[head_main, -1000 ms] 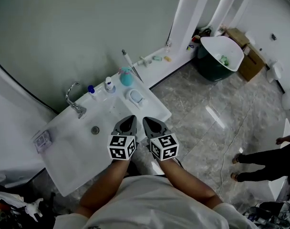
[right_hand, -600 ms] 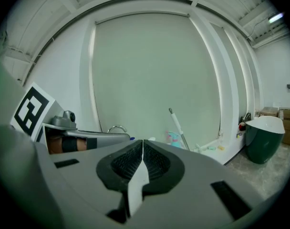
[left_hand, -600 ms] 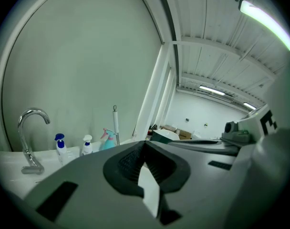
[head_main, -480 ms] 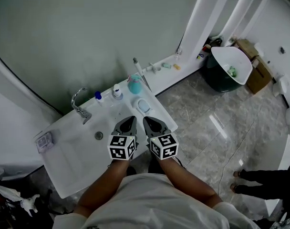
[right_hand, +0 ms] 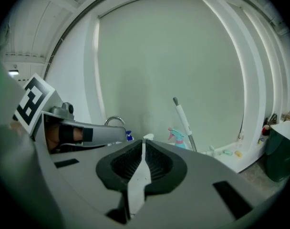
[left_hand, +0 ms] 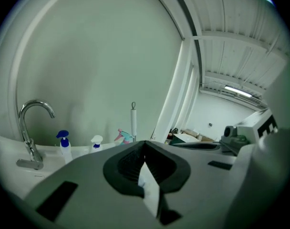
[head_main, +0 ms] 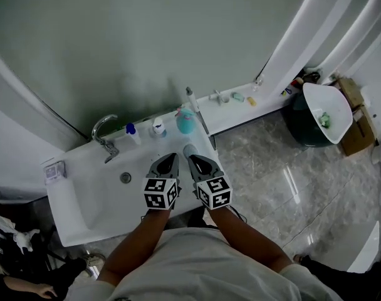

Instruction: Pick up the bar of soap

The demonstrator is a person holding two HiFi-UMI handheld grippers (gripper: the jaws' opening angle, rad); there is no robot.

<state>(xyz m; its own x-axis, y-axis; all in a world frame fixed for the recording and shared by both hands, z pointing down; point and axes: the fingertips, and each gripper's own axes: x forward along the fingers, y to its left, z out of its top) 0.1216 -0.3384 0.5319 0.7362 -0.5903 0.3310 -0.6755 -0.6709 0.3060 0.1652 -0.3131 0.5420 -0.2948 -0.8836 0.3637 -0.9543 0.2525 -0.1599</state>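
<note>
Seen from above, a white sink (head_main: 74,217) juts out from a grey-green wall. A small clear holder (head_main: 53,170) sits on its left rim; what it holds cannot be made out. The basin shows a round drain (head_main: 125,177), with a chrome faucet (head_main: 101,132) behind it. Along the back rim stand a blue-capped bottle (head_main: 131,132), a white bottle (head_main: 158,127) and a teal spray bottle (head_main: 185,121). A white-handled brush (head_main: 193,100) leans against the wall there. The left gripper (head_main: 171,156) and the right gripper (head_main: 192,158) hover side by side over the sink's right front part. Each has its jaws pressed together with nothing between them. The bar of soap (head_main: 190,151) lies in an oval dish (head_main: 186,147) on the sink's right rim, just beyond the right gripper's tip and partly hidden by it. Past the sink's right edge, the marble floor (head_main: 272,180) lies open up to a dark bin (head_main: 302,127) with a white liner. The bin holds a small green object (head_main: 325,119), and a cardboard box (head_main: 355,118) stands just beside it.
</note>
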